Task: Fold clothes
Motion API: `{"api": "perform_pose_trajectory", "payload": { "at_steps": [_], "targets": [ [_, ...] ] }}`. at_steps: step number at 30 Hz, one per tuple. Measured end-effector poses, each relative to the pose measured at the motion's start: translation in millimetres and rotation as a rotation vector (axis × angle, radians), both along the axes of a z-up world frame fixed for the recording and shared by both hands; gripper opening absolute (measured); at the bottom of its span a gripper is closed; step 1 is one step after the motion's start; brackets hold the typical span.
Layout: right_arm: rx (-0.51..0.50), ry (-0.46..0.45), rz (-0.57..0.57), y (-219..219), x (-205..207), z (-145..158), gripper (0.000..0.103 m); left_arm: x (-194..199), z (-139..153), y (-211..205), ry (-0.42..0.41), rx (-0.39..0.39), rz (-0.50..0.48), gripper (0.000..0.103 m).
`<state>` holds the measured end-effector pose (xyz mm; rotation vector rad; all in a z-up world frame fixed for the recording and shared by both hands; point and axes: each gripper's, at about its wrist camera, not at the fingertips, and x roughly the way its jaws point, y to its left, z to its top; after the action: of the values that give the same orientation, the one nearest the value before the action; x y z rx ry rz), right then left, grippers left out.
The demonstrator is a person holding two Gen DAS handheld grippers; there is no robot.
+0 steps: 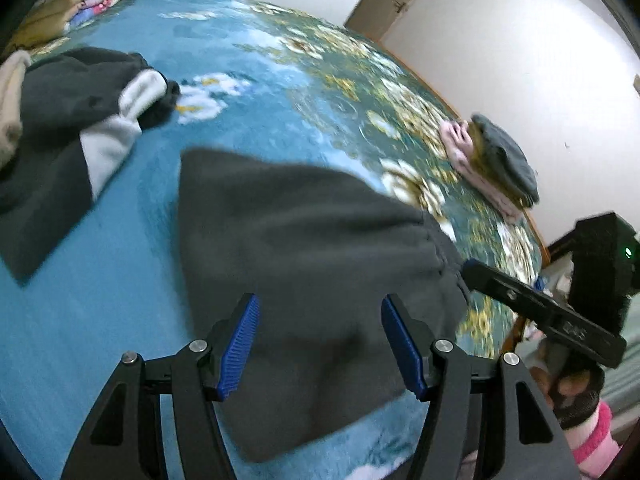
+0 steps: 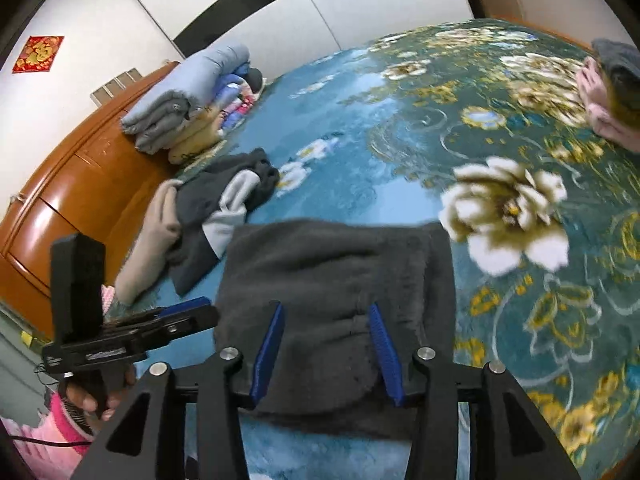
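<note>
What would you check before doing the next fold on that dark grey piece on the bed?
1. Dark grey garment lies flat on the blanket: ok.
2. Left gripper open, nothing pinched: ok.
3. Right gripper open above the cloth: ok.
4. Garment clear of the unfolded pile: ok in the left view, cannot tell in the right.
5. Folded stack out of the way: ok.
6. Edges lined up underneath: cannot tell.

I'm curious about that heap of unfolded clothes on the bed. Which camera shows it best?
The right wrist view: the heap of unfolded clothes lies whole, its dark, pale grey and beige pieces clear. In the left wrist view the heap sits at the picture's left edge, partly cut off.
</note>
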<state>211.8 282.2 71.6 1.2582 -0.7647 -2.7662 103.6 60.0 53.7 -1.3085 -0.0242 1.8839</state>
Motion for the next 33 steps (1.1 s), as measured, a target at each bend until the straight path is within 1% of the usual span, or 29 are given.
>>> {"api": "perform_pose_trajectory", "payload": {
  "at_steps": [3,8,13,16,19,20,22,23,24,25,26,27,30,32,33],
  "targets": [
    [-0.015,-0.02,-0.025,2.4,4.9,-14.3,0.049,2.2,-18.9,4.5,-0.045,-0.039,0.003,0.064],
    [-0.027,-0.026,-0.035,4.1,5.6,-25.0,0.049,3.4,-26.7,8.0,-0.047,-0.052,0.004,0.064],
    [-0.052,-0.003,-0.059,6.3,12.1,-36.2,0.049,3.8,-28.9,7.2,-0.054,-0.045,0.003,0.065],
    [-0.044,0.001,-0.053,5.6,13.5,-34.8,0.049,-0.2,-22.7,0.4,-0.061,-0.012,0.016,0.065],
    [-0.095,0.038,-0.069,12.1,21.2,-24.0,0.049,-9.1,-15.6,-14.7,-0.045,0.012,0.064,0.065],
    [-0.113,0.049,-0.078,15.8,24.0,-22.1,0.049,-14.5,-15.7,-20.2,-0.051,0.014,0.085,0.065],
    [-0.145,0.066,-0.099,23.7,29.6,-19.8,0.057,-25.0,-21.4,-29.3,-0.086,0.007,0.129,0.065],
    [-0.151,0.064,-0.116,28.4,32.0,-21.3,0.059,-29.7,-26.2,-33.3,-0.111,0.004,0.15,0.065],
    [-0.151,0.048,-0.143,33.7,33.8,-25.0,0.064,-33.3,-30.9,-36.2,-0.136,0.003,0.164,0.065],
    [-0.154,0.024,-0.169,39.0,34.6,-30.2,0.066,-35.4,-35.6,-36.5,-0.158,0.005,0.169,0.065],
    [-0.17,0.007,-0.188,43.9,35.3,-36.1,0.066,-36.7,-39.9,-35.6,-0.175,0.006,0.168,0.066],
    [-0.206,0.001,-0.205,49.4,36.8,-43.2,0.067,-37.7,-43.1,-34.2,-0.183,0.005,0.162,0.066],
    [-0.312,-0.002,-0.215,59.8,34.4,-59.2,0.076,-41.3,-46.9,-28.0,-0.193,0.025,0.15,0.07],
    [-0.355,0.011,-0.199,62.8,28.4,-64.9,0.081,-44.5,-50.0,-24.3,-0.206,0.049,0.146,0.078],
    [-0.366,0.015,-0.191,63.3,25.3,-66.6,0.085,-46.8,-52.8,-23.0,-0.22,0.07,0.147,0.08]
  ]
}}
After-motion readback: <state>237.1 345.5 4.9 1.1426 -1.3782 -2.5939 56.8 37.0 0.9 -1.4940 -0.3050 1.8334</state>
